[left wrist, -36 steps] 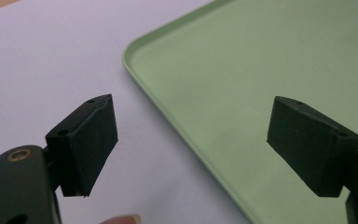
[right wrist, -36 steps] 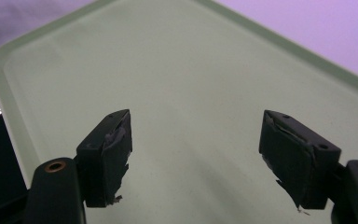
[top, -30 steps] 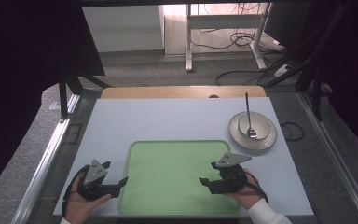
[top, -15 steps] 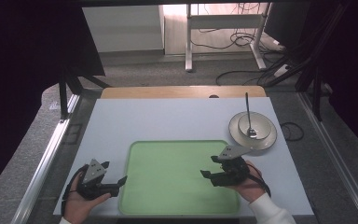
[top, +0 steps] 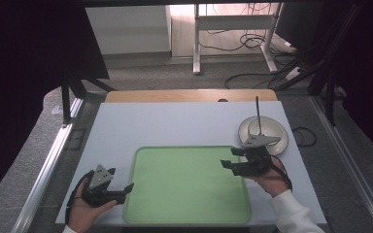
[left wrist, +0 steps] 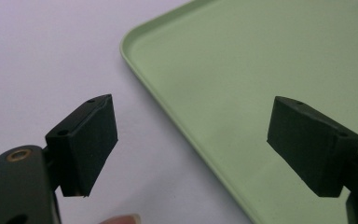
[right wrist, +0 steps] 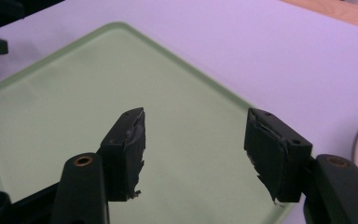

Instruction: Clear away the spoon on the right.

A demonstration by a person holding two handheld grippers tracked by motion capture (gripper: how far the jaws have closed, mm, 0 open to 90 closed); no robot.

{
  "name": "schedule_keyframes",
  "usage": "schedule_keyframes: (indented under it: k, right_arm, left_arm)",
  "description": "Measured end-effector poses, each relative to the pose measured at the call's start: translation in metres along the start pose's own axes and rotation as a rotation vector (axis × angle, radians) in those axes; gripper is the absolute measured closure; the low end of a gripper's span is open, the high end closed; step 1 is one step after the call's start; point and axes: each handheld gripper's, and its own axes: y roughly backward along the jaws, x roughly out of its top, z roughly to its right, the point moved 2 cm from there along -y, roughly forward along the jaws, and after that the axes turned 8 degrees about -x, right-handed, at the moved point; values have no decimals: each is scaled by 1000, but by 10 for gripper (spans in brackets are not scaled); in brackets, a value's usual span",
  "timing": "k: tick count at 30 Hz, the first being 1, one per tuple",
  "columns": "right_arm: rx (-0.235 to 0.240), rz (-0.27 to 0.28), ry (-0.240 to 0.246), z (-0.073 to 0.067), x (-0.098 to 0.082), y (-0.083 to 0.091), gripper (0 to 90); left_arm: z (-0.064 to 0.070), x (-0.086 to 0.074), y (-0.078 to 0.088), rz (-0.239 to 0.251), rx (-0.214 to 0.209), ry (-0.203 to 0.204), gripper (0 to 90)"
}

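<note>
The right gripper [top: 227, 158] is wide and empty above the green tray [top: 189, 213]; the plate [top: 278, 143] with an upright utensil [top: 258, 112] sits just behind it. The left gripper [top: 129, 189], also wide, is well apart.

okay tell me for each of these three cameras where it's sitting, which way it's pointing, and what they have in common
High view: above the person's side, looking forward and down on the white table; both hands, left claw, right claw show.
Left gripper view: rides the left claw, facing the flat green plastic tray; open black jaws, a fingertip.
Right gripper view: rides the right claw, over the tray; open jaws.
All share the tray.
</note>
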Motion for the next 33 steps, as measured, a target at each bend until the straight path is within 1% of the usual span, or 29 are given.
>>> schedule_keyframes:
  k: [5,7,10,12,13,15,20,23,24,25,27,28,30,33]
  right_arm:
    - [-23,1,-21,19,5,3,402]
    - [-29,0,-30,28,8,2,403]
    - [-34,13,-55,42,14,1,412]
    - [-36,14,-63,50,17,0,415]
    - [-42,9,-64,53,19,0,415]
    - [-53,3,-60,58,22,0,419]
    - [-81,-10,-57,69,29,0,423]
    - [-87,-11,-60,74,31,0,426]
    - [-101,-17,-52,78,33,-1,426]
    - [-101,-17,-52,78,33,-1,426]
    - [-108,-14,-61,86,36,-1,426]
    - [-108,-14,-61,86,36,-1,426]
    - [-107,-4,-88,95,40,-2,426]
    - [-132,-12,-92,106,44,-3,426]
  left_arm:
    - [1,2,0,5,-2,0,157]
    - [1,3,-1,5,-6,-5,157]
    - [1,4,-1,8,-5,-3,157]
    - [0,3,-1,8,-3,-4,156]
    - [-1,3,-1,9,4,2,155]
    - [-2,3,0,10,4,5,155]
    - [2,4,-2,4,-2,-9,155]
    - [3,4,-2,6,-4,-10,155]
    - [2,4,-2,7,-5,-7,155]
    - [2,4,-2,7,-5,-7,156]
    - [1,4,-2,7,-3,-1,156]
    - [1,4,-2,7,-3,-1,155]
    - [0,4,-1,7,-2,0,155]
    - [-1,4,-1,7,-2,1,155]
